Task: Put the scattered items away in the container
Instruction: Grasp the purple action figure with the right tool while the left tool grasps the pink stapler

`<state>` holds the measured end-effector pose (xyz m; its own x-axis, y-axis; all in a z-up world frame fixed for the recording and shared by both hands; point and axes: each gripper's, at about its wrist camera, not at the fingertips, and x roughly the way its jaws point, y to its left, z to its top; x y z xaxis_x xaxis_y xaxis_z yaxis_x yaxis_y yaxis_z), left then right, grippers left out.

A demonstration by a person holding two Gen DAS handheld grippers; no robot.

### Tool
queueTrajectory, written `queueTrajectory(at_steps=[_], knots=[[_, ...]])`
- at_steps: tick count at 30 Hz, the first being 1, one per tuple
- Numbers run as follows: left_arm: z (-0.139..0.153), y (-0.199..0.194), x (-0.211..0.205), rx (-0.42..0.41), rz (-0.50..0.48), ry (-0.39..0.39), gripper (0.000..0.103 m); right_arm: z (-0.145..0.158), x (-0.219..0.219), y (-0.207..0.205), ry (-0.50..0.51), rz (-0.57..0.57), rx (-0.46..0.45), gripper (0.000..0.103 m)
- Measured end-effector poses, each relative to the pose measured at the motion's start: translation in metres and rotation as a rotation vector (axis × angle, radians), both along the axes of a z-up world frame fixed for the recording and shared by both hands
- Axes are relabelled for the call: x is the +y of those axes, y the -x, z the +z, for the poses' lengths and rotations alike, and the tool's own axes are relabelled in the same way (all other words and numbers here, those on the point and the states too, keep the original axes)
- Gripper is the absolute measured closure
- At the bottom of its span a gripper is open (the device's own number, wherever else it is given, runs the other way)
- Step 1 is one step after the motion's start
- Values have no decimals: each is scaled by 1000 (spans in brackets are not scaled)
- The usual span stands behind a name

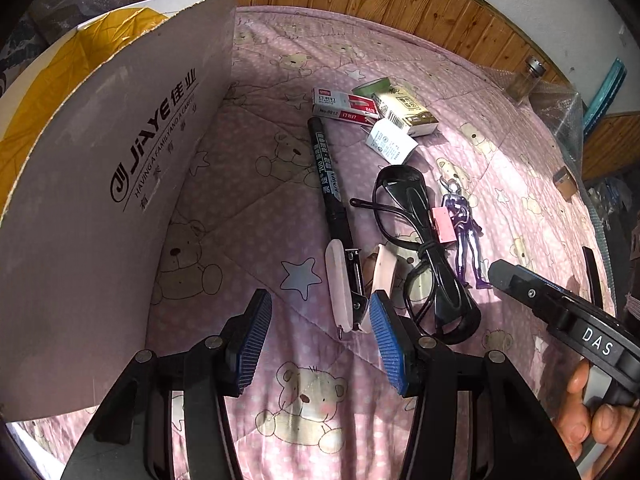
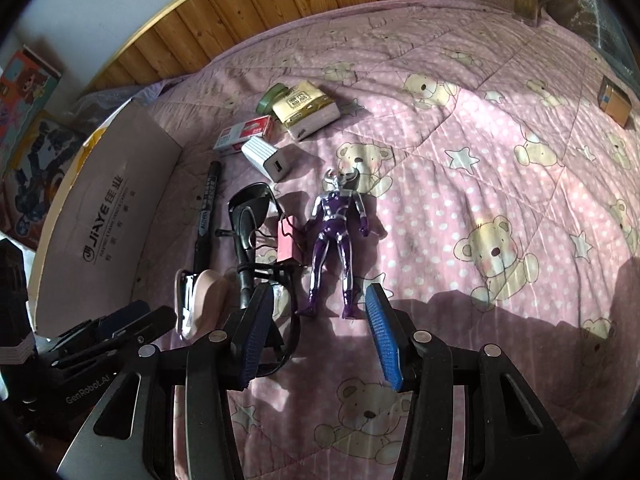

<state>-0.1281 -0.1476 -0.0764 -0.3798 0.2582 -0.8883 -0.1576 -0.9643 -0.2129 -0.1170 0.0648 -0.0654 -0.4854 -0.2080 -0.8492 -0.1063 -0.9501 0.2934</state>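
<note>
Left tongs (image 1: pixel 320 340) gape wide, empty — just short of the pink stapler (image 1: pixel 344 284). Right tongs (image 2: pixel 318 336) equally wide, empty; the purple figure's (image 2: pixel 338 240) feet lie between the tips, untouched.

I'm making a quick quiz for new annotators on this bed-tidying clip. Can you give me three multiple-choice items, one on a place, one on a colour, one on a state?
1. Where does the black marker lie?
A. inside the cardboard box
B. on the quilt, between the box and the black glasses
C. on top of the toy figure

2. What colour is the toy figure?
A. purple and silver
B. red and yellow
C. green

3. How is the right gripper?
A. shut on the stapler
B. shut on the marker
C. open, holding nothing

Answers:
1 B: the marker rests on the quilt, with the cardboard box on one side and the black glasses on the other.
2 A: its body is glossy purple with silver trim.
3 C: its blue pads stand wide apart near the figure's feet.
</note>
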Motion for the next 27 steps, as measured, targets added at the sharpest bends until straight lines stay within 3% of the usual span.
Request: queueTrajectory(at_steps=[5,15,16,17,19,21,27], knots=[[-12,13,2,-15,2,-16,49,-23,-3,21,-44,26,-47,56],[-20,9,30,-38,-102,-119,47,-28,-22,39,-277,110,48,57],[-21,10,32,-38,-107,-129,47,-28,-21,39,-276,109,49,58],[-22,10,33,-36,-110,-134,46,-26,-18,39,-272,102,45,72],[-23,12,33,-36,-115,-142,46,-23,-7,38,-235,78,34,77],[-23,13,33,-43,-115,-169,46,-21,7,34,-193,38,20,92],[-21,5,56,-56,-202,-229,43,-21,49,14,-123,-57,-17,92]])
